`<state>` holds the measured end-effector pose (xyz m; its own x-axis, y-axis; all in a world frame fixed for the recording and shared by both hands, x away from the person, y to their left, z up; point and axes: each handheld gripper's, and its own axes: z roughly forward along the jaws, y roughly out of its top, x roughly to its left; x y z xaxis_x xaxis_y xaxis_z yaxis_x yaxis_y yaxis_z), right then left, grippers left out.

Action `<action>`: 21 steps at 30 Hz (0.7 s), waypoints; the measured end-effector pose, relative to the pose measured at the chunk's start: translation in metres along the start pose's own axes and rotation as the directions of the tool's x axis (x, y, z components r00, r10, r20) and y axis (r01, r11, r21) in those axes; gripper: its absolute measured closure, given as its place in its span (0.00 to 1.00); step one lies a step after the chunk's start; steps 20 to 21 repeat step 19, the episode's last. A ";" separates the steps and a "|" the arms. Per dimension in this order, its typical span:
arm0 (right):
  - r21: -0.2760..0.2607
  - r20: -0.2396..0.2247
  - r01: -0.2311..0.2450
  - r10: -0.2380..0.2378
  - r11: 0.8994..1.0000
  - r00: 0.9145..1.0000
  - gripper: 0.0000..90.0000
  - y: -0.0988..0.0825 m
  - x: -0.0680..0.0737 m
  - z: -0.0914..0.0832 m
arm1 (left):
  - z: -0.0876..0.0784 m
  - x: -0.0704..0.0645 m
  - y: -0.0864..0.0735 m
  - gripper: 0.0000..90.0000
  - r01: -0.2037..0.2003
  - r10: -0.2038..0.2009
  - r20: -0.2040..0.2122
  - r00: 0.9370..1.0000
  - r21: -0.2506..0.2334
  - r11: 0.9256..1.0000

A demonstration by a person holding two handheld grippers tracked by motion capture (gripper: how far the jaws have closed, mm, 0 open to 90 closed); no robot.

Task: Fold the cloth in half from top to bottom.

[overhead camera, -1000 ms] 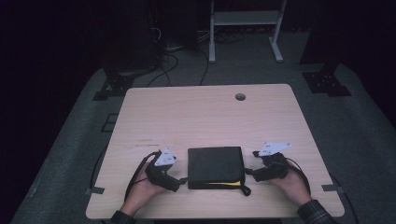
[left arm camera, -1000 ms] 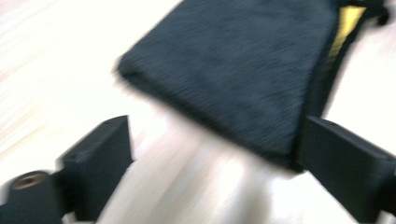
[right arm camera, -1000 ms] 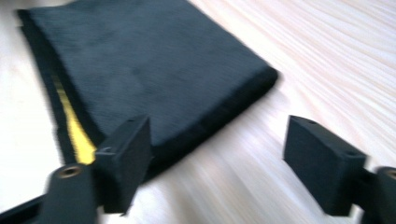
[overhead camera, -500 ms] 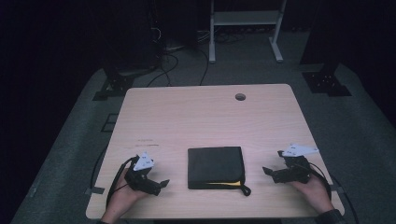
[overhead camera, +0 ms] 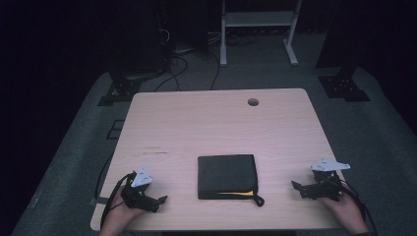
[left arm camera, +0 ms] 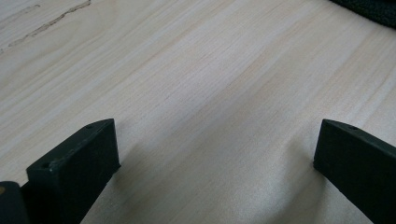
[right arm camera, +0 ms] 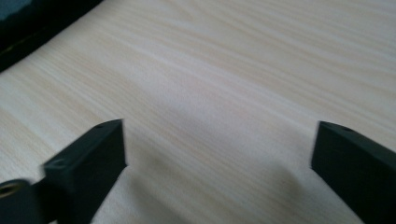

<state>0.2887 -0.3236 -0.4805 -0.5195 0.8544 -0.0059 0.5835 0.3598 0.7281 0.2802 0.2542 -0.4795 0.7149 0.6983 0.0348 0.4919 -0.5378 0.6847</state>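
Both tools have drawn outward from the black pouch (overhead camera: 227, 176) since the earlier frames: the left tool (overhead camera: 156, 201) now sits at the lower left of the frame near the desk's (overhead camera: 216, 123) front edge, and the right tool (overhead camera: 297, 187) at the lower right, each well apart from the pouch. Each tool's jaws stand wide apart over bare wood, holding nothing. The pouch lies flat at lower centre, with a yellow strip (overhead camera: 236, 193) along its near edge and a small black loop (overhead camera: 257, 200) at its corner.
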 end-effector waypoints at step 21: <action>0.020 -0.015 -0.010 0.010 1.000 1.000 0.01 -0.004 0.000 0.007 | 0.002 0.004 -0.004 0.00 -0.006 0.007 0.034 0.999 -0.039 0.999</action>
